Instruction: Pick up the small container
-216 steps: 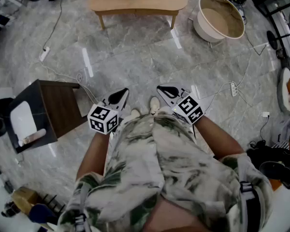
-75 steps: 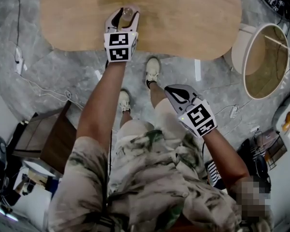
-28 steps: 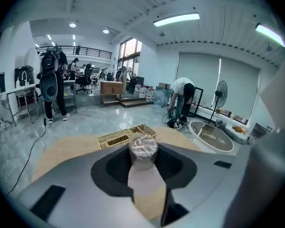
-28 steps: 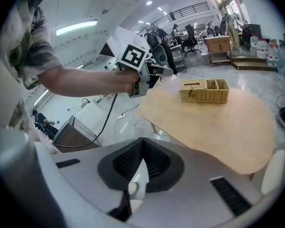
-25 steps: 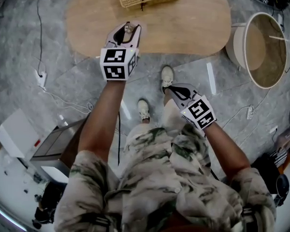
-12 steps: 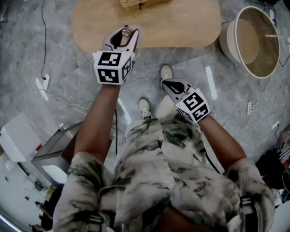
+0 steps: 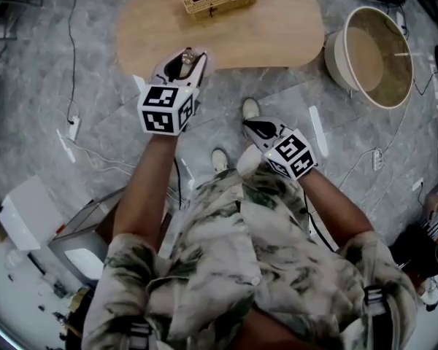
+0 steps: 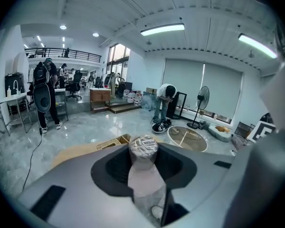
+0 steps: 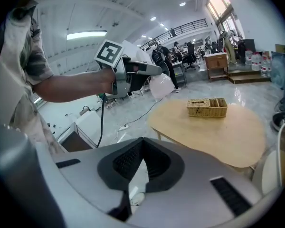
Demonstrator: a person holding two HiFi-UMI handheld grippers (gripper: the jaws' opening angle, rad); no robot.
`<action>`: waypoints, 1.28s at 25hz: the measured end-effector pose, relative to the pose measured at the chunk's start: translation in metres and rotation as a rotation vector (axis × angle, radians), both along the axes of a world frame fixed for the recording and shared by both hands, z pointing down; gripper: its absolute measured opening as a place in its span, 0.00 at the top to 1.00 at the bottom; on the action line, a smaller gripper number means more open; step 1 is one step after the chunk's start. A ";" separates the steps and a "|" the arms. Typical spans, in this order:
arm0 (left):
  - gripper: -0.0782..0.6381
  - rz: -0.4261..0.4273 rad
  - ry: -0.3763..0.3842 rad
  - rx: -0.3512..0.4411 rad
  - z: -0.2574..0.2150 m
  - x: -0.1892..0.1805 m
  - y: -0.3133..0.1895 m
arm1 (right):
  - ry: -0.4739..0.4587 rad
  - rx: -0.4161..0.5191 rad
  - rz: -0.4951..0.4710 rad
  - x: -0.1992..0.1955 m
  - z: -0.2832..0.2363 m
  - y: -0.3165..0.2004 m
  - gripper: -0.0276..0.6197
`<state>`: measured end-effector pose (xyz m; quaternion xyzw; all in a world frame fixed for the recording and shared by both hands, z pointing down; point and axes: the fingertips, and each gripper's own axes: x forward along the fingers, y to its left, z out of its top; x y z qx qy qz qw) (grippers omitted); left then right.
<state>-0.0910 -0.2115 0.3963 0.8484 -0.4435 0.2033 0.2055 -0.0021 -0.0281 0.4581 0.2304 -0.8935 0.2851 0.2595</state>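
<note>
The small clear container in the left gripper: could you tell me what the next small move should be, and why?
Probably hold it steady and upright: the left gripper is shut on the small clear container with a ribbed lid, already lifted off the oval wooden table, and the right gripper is empty.

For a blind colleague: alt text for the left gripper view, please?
A small clear container with a ribbed silvery lid is clamped between the grey jaws of the left gripper. Behind it stand a pale wooden table with a woven basket and a bright office hall.
</note>
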 end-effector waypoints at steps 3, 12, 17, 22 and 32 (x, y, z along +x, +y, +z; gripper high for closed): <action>0.68 0.003 0.005 -0.003 -0.013 -0.005 0.019 | 0.011 0.016 -0.010 -0.004 -0.009 0.014 0.93; 0.68 0.012 0.008 0.003 -0.036 -0.018 0.060 | 0.002 0.043 -0.012 -0.016 -0.034 0.040 0.93; 0.68 0.017 0.007 0.007 -0.042 -0.022 0.072 | 0.006 0.054 -0.019 -0.022 -0.040 0.050 0.93; 0.68 0.017 0.003 0.004 -0.046 -0.024 0.071 | 0.010 0.059 -0.025 -0.024 -0.045 0.047 0.93; 0.68 0.026 0.001 0.009 -0.053 -0.024 0.078 | 0.005 0.068 -0.009 -0.022 -0.050 0.048 0.93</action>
